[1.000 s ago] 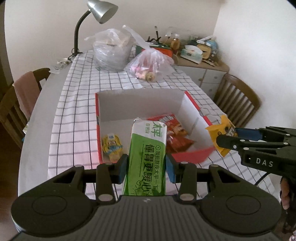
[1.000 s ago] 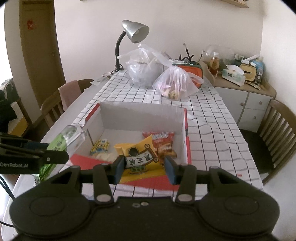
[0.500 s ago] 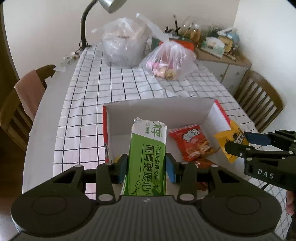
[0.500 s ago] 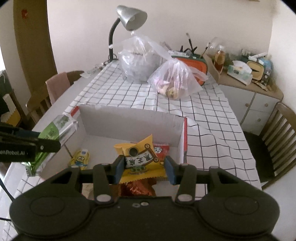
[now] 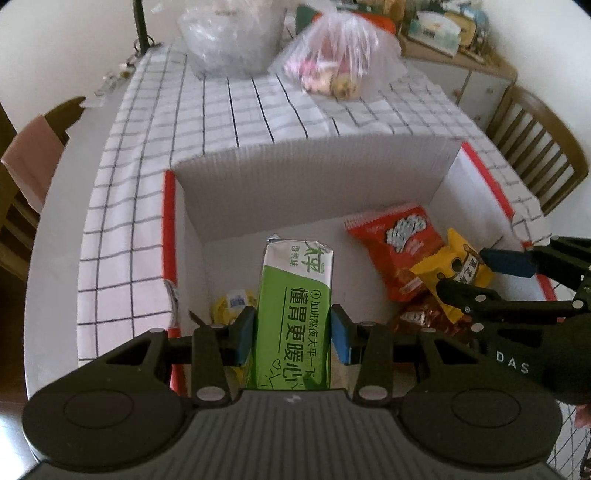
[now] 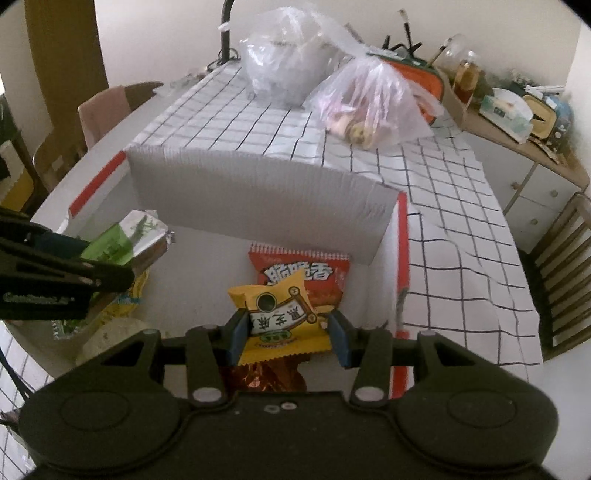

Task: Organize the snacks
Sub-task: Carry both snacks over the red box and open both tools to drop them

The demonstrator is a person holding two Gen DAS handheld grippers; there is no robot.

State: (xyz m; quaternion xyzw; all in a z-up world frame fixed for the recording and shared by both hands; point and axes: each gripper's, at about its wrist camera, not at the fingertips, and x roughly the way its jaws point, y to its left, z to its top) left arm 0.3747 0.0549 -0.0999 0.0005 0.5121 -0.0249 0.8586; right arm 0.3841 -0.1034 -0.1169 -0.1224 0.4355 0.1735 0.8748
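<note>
My left gripper (image 5: pixel 293 334) is shut on a long green and silver cracker pack (image 5: pixel 295 302) and holds it over the left half of the open white box with red edges (image 5: pixel 317 173). My right gripper (image 6: pixel 286 338) is shut on a small yellow snack packet (image 6: pixel 280 314) and holds it over the right half of the box (image 6: pixel 258 195). A red snack bag (image 6: pixel 321 273) lies on the box floor under it, with a brown wrapper (image 6: pixel 266 376) nearer. A yellow cartoon packet (image 5: pixel 231 301) lies at the box's left. Each gripper shows in the other's view, the right (image 5: pixel 517 295) and the left (image 6: pixel 55 273).
The box stands on a checked tablecloth (image 5: pixel 207 110). Two clear plastic bags, one grey (image 6: pixel 284 70) and one with pink sweets (image 6: pixel 369 107), stand at the far end by a lamp stem (image 6: pixel 225 33). Wooden chairs (image 6: pixel 561 266) flank the table; a cluttered sideboard (image 6: pixel 517 122) is at the right.
Both grippers moved forward and down over the box with their packs still held. The box now fills more of both views and its floor is close below.
</note>
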